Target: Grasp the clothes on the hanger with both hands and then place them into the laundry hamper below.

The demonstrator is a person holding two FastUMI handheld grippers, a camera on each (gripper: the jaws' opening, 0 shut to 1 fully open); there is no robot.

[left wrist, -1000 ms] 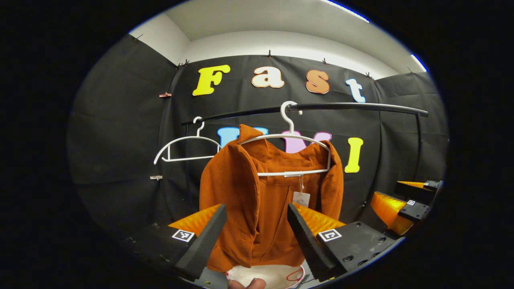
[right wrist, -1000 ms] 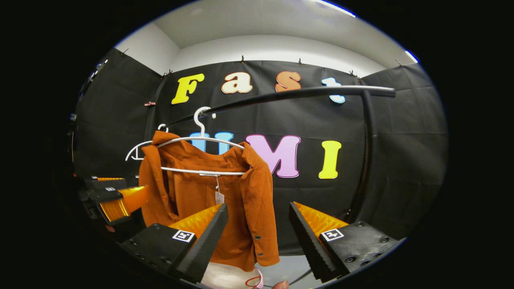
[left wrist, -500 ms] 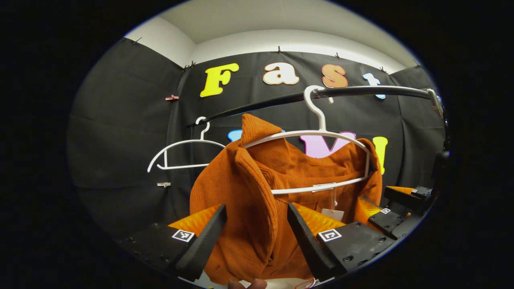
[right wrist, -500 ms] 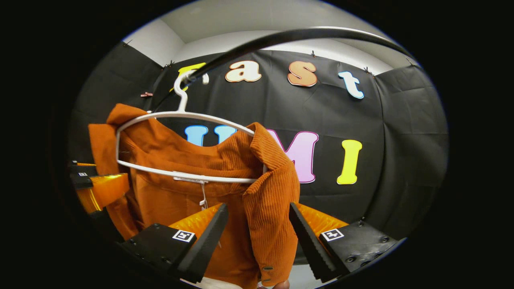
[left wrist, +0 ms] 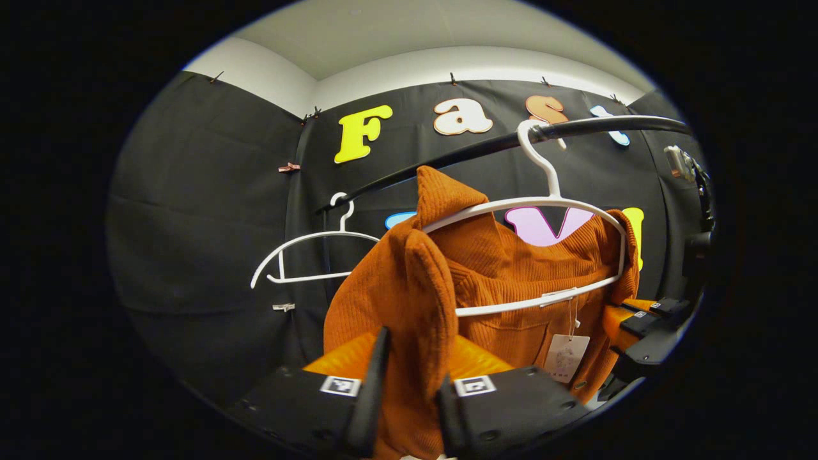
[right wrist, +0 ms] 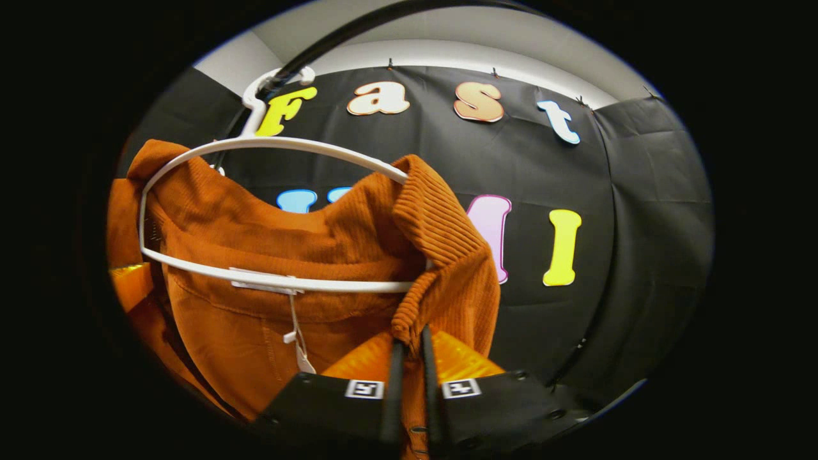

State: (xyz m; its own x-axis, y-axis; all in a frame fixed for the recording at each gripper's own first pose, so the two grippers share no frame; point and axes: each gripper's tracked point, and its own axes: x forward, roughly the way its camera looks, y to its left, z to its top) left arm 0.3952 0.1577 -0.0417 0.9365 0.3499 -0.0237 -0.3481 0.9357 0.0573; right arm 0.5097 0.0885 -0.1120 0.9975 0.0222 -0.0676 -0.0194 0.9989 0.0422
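- Black cloth [left wrist: 211, 211] lines the booth behind everything, with a pale ceiling strip above it, and a dark rail [left wrist: 486, 147] runs across the upper part of the left gripper view.
- On that rail hangs a white hanger [left wrist: 543, 211] carrying an orange ribbed garment [left wrist: 511, 275], just ahead of and above the left gripper [left wrist: 409, 396].
- Left gripper: its two fingers are drawn in close on a fold of the garment's near shoulder and sleeve, cloth bunched between them, so it is clenched on the fabric.
- A second, bare white hanger [left wrist: 307, 255] hangs farther along the rail, ahead and to the left of the left gripper, well apart from the garment.
- A paper tag [left wrist: 565, 358] dangles from the loaded hanger's lower bar, to the right of the left gripper.
- At the far right edge of the left gripper view, the other gripper sits against the garment's far side.
- In the right gripper view, the right gripper [right wrist: 409, 383] has its fingers nearly together with the garment's [right wrist: 319, 255] other sleeve edge pinched between them, directly ahead.
- The hanger [right wrist: 268, 211] stretches up and to the left of the right gripper, its hook over the rail [right wrist: 332, 38] overhead.
- The garment is on the hanger, draped over both its ends.
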